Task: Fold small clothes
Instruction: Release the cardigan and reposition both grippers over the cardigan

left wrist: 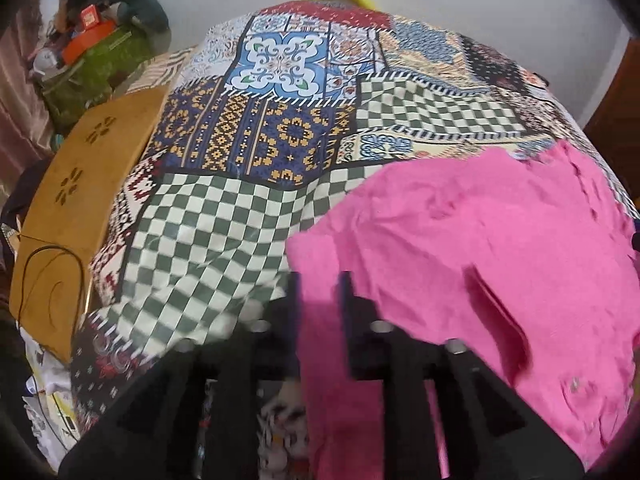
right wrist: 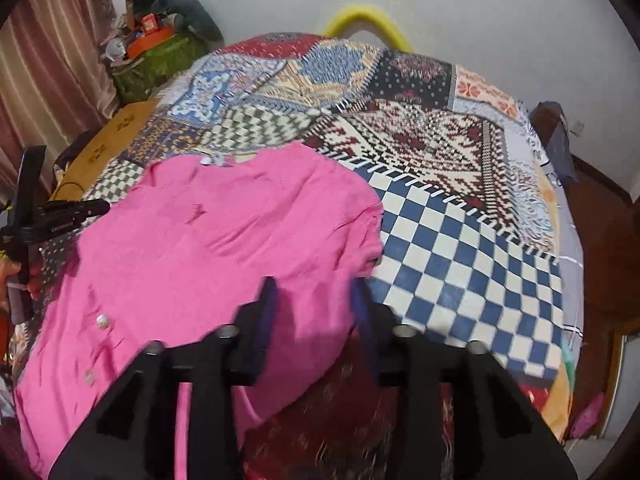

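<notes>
A pink garment [right wrist: 208, 248] lay spread on a bed covered by a patchwork bedspread [right wrist: 440, 160] of checked and ornamental panels. In the right wrist view the garment filled the near left part of the bed, its neckline with a small white label toward the far side and a row of pale buttons [right wrist: 102, 320] near its left edge. The right gripper [right wrist: 314, 292] stood at the garment's near right edge with its jaws apart and pink cloth lying between them; whether the cloth was actually pinched could not be told. In the left wrist view the left gripper [left wrist: 320, 284] met the garment's near left corner, its jaws only a little apart with pink fabric running down between them, seemingly clamped on it. The left gripper also showed at the far left of the right wrist view. Beyond the bed, to the far left, stood a brown wooden board [left wrist: 80, 168], a green bag [left wrist: 100, 64] piled with clutter, and a yellow hoop [right wrist: 368, 20] against the white wall.
</notes>
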`<state>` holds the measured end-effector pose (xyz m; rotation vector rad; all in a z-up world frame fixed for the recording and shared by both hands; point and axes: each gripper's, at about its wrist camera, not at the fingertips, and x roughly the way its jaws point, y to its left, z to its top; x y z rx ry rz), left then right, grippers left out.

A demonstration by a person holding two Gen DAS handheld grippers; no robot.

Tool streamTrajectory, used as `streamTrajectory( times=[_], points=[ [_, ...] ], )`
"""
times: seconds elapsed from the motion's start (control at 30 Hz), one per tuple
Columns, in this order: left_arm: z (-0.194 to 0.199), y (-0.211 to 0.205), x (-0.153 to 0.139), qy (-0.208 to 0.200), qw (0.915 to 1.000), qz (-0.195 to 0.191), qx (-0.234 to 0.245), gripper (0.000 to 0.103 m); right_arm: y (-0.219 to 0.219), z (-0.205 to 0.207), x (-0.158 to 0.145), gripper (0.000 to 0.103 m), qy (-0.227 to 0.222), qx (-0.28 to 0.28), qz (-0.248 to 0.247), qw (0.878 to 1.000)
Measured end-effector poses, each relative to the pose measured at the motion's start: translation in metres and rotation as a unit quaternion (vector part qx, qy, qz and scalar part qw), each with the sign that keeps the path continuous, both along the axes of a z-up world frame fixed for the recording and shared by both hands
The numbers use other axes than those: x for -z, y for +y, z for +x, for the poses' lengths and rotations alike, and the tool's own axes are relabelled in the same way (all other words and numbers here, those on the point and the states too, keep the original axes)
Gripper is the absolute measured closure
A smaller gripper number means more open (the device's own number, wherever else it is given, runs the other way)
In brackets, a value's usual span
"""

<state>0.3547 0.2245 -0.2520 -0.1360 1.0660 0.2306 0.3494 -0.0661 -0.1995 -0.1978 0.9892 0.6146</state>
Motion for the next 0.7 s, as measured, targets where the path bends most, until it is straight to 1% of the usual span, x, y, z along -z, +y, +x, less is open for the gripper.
streamTrajectory(
  times=[0.03,0.07,0.1,0.17,0.2,0.23,0.27,0.33,0.43,0.57,0.6,0.63,0.67,0.7],
  points=[
    [-0.007,-0.003,-0.005,-0.003,1.0,-0.001,0.001,0.062,-0.003,-0.006,-0.005,0.065,-0.003,0.0,0.003,1.0],
    [-0.014,-0.007,-0.009,-0.006,1.0,-0.001,0.002,0.056,-0.005,-0.013,-0.012,0.065,-0.004,-0.002,0.005,1.0],
    [-0.021,-0.011,-0.013,-0.008,1.0,-0.001,0.005,0.054,-0.006,-0.018,-0.016,0.065,-0.004,-0.003,0.005,1.0],
    [-0.038,-0.017,-0.02,-0.004,0.9999,-0.005,0.008,0.046,-0.011,-0.032,-0.026,0.062,-0.009,-0.008,0.006,1.0],
    [-0.045,-0.02,-0.023,-0.004,0.9999,-0.01,0.007,0.043,-0.014,-0.04,-0.031,0.062,-0.013,-0.01,0.006,1.0],
    [-0.054,-0.022,-0.025,-0.002,0.9998,-0.016,0.006,0.041,-0.017,-0.051,-0.036,0.059,-0.018,-0.013,0.007,1.0],
    [-0.063,-0.025,-0.026,0.001,0.9997,-0.024,0.006,0.041,-0.019,-0.058,-0.038,0.055,-0.021,-0.016,0.007,1.0],
    [-0.084,-0.031,-0.025,0.015,0.9989,-0.044,0.009,0.04,-0.024,-0.08,-0.04,0.051,-0.024,-0.022,0.007,0.999],
    [-0.107,-0.041,-0.018,0.034,0.9973,-0.064,0.016,0.04,-0.028,-0.101,-0.032,0.051,-0.015,-0.028,0.006,0.999],
    [-0.134,-0.057,-0.003,0.058,0.9944,-0.084,0.026,0.04,-0.034,-0.126,-0.008,0.051,0.012,-0.029,0.004,0.999],
    [-0.14,-0.061,0.001,0.058,0.9937,-0.092,0.026,0.04,-0.036,-0.131,-0.001,0.051,0.021,-0.028,0.005,0.999],
    [-0.144,-0.062,0.0,0.052,0.9941,-0.092,0.023,0.04,-0.038,-0.136,0.01,0.051,0.033,-0.027,0.004,0.999],
    [-0.148,-0.063,-0.001,0.045,0.9945,-0.092,0.021,0.043,-0.038,-0.139,0.014,0.051,0.039,-0.026,0.003,0.999],
    [-0.152,-0.065,-0.002,0.04,0.9936,-0.102,0.027,0.05,-0.04,-0.143,0.021,0.051,0.047,-0.024,0.004,0.999]
  ],
)
